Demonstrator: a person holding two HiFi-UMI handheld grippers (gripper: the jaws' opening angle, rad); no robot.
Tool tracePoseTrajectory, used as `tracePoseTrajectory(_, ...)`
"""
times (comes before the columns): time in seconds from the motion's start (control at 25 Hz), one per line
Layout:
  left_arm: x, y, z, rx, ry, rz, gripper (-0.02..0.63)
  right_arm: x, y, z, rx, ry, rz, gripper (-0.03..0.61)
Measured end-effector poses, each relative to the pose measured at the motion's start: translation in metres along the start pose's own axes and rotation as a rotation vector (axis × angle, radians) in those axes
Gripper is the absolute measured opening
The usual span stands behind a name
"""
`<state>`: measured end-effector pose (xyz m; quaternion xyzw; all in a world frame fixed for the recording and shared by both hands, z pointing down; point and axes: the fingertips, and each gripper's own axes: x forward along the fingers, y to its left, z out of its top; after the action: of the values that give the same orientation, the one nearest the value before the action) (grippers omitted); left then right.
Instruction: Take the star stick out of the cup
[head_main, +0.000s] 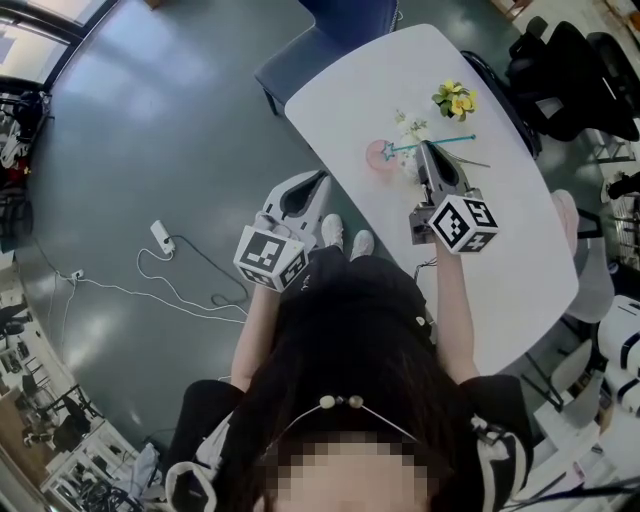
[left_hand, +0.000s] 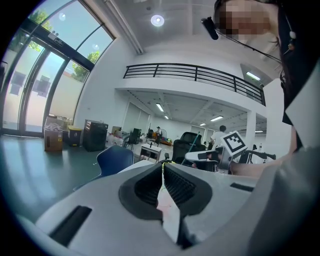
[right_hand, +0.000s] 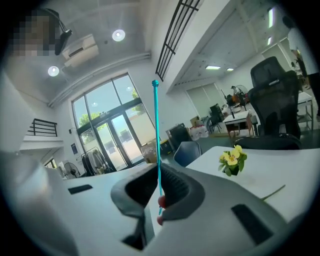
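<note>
Right gripper view: star stick (right_hand: 157, 130) vert.

- On the table (head_main: 520, 260): cup (head_main: 378, 155) near the left edge, flower (head_main: 455, 100) behind it to the right.
- The star stick (head_main: 445, 141) lies crosswise between the right gripper (head_main: 424, 147) jaws, star end at the cup.
- The left gripper (head_main: 322, 178) is left of the table, above the floor (head_main: 150, 120).
- A chair (head_main: 300, 55) stands at the table's far end.
- A power strip (head_main: 163, 236) lies on the floor, well left.

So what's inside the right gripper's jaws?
The teal star stick, pinched by the right gripper. Something pink peeks out below; the jaws cover the rest.
</note>
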<state>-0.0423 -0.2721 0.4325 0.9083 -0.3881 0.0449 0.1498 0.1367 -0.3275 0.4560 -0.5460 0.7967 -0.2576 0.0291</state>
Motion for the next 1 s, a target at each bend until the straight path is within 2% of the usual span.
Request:
tracePoseTrajectory(0.28,0.012,0.003,0.012,0.002,-0.012,0.021,0.012,-0.041,0.044,0.041,-0.099,-0.136,0.011,0.021)
tracePoseTrajectory(0.6,0.021,-0.006,0.028,0.030,-0.021,0.007,0.012,-0.068,0.072,0.050,-0.303,-0.211,-0.024,0.020)
tracePoseTrajectory(1.0,0.026,-0.017,0.034,0.051,-0.031,-0.012,0.012,-0.071,0.071,0.053,-0.292,-0.205,-0.008,0.020)
